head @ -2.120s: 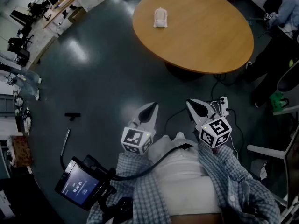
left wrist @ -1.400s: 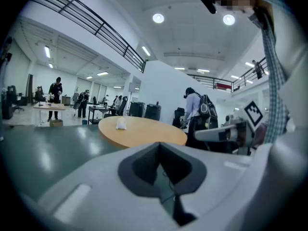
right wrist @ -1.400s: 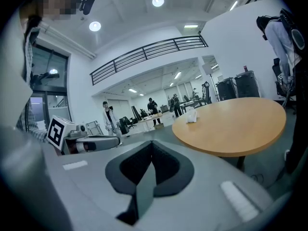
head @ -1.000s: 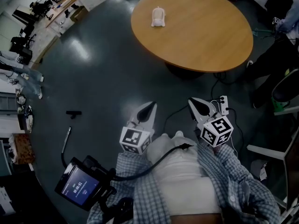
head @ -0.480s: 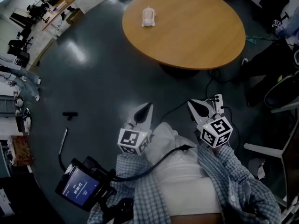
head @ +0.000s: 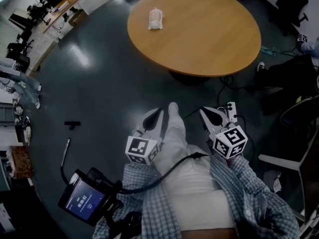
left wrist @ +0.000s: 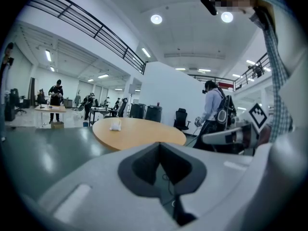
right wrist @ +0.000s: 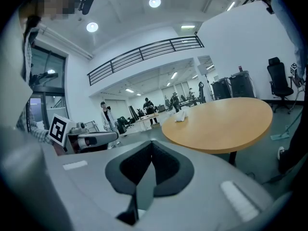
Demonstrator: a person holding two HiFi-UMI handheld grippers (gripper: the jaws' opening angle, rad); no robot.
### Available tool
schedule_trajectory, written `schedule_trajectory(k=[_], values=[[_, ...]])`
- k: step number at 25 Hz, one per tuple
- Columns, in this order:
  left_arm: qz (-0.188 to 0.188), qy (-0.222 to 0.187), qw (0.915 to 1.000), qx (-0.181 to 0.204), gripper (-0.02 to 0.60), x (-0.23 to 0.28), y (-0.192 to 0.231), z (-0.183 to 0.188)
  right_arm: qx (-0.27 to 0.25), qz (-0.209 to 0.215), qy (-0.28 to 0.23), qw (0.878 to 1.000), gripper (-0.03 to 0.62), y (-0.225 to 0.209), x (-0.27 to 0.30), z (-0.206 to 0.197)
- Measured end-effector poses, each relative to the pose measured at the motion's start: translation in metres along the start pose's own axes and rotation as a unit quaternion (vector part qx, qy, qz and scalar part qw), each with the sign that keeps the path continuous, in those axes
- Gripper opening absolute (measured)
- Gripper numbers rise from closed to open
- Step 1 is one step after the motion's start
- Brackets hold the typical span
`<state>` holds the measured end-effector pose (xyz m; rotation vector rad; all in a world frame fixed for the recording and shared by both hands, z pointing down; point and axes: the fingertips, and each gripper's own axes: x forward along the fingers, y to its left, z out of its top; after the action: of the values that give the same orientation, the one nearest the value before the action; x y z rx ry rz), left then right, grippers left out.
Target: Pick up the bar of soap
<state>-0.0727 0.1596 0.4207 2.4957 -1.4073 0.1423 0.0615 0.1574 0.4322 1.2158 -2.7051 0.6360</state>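
White soap (head: 155, 18) has shifted left; left gripper (head: 157, 115) and right gripper (head: 209, 114) jaws stay together.

The round table (head: 214, 39) lies open on every side of the soap bar (head: 156, 18) (which sits near its far left edge). The dark floor (head: 109, 93) before the table is free; a power strip (head: 232, 109) and cables lie right of the pedestal.

Soap (head: 156, 18) on table (head: 209, 39), left part
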Motion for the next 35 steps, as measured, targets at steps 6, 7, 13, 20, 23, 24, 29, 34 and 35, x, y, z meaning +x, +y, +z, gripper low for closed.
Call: schedule_trajectory(k=[6,7,13,20,23,24,29,34,35], values=[[-0.011,-0.005,0.9999,-0.001,-0.002,0.000,-0.009,0.002,-0.001,-0.011,-0.002,1.000,0.003,0.001,-0.010,0.003],[-0.013,-0.006,0.9999,-0.001,-0.003,-0.001,-0.009,0.000,-0.002,-0.013,-0.002,1.000,0.003,0.002,-0.012,0.001],[-0.001,0.010,1.0000,0.000,-0.002,0.076,0.027,0.000,-0.003,-0.023,-0.001,1.000,0.003,-0.058,0.030,0.016],[-0.020,0.024,0.9995,0.002,-0.002,0.160,0.091,0.026,0.012,-0.052,-0.010,0.999,0.003,-0.115,0.109,0.060],[-0.029,0.026,0.9992,0.001,-0.003,0.172,0.110,0.036,0.032,-0.069,-0.014,0.997,0.003,-0.122,0.127,0.068],[-0.031,0.026,0.9992,0.000,-0.002,0.177,0.115,0.038,0.032,-0.067,-0.013,0.997,0.003,-0.123,0.132,0.071],[-0.045,0.038,0.9983,-0.007,-0.002,0.204,0.143,0.044,0.019,-0.070,0.010,0.997,0.003,-0.128,0.166,0.077],[-0.045,0.053,0.9974,-0.020,-0.002,0.225,0.164,0.040,0.019,-0.078,0.031,0.996,0.003,-0.128,0.185,0.081],[-0.043,0.055,0.9973,-0.022,-0.002,0.230,0.164,0.040,0.020,-0.078,0.035,0.996,0.003,-0.129,0.184,0.081]])
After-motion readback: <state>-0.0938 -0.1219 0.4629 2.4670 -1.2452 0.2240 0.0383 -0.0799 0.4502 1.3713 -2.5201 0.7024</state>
